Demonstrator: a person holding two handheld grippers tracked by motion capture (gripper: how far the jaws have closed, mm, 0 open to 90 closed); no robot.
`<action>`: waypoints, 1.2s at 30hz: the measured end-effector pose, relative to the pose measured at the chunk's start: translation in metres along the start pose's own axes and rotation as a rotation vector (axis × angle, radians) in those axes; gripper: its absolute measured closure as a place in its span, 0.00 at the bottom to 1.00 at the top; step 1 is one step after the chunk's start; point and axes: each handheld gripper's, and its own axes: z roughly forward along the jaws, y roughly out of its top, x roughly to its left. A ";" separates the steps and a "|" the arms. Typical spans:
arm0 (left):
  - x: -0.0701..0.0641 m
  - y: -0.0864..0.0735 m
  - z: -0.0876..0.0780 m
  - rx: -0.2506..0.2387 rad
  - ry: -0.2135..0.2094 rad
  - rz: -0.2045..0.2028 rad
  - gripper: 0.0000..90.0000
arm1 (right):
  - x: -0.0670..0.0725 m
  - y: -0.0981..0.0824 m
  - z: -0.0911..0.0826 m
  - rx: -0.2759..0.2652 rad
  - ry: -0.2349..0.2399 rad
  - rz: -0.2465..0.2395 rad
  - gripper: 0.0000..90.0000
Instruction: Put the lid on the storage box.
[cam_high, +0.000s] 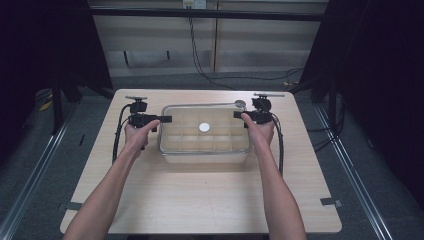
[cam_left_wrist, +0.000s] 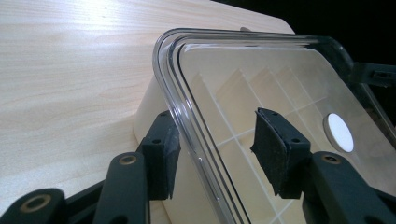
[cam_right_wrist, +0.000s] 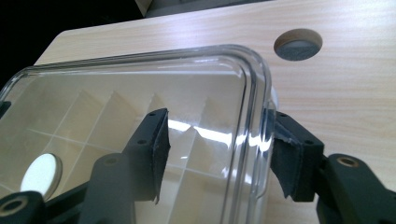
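Fingers (cam_left_wrist: 161, 156) of the left gripper (cam_high: 167, 119) straddle the box (cam_high: 205, 150) lid rim, one pad outside, one over the lid (cam_left_wrist: 280, 93); parted, not pinching; same on the right gripper (cam_high: 236, 115), fingers (cam_right_wrist: 154, 140) either side of the rim, gap visible. Box sits mid-worktop (cam_high: 200, 200), clear plastic, divided into compartments, white disc (cam_high: 204, 127) on the lid centre. Judgement: light, stiff, smooth and slippery, rim the only lip to bite; take it at both short ends together, level, moderate squeeze; thin plastic may flex or pop free unevenly.
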 end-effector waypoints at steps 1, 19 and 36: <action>-0.001 0.001 0.000 0.000 0.007 0.006 0.57 | 0.000 0.000 0.000 0.000 -0.007 -0.004 0.48; -0.001 0.000 -0.002 -0.001 0.044 0.039 0.50 | -0.009 -0.005 0.002 -0.032 -0.039 -0.044 0.53; -0.010 -0.013 -0.037 -0.007 0.062 0.119 0.47 | -0.019 -0.014 -0.041 -0.071 0.023 -0.053 0.46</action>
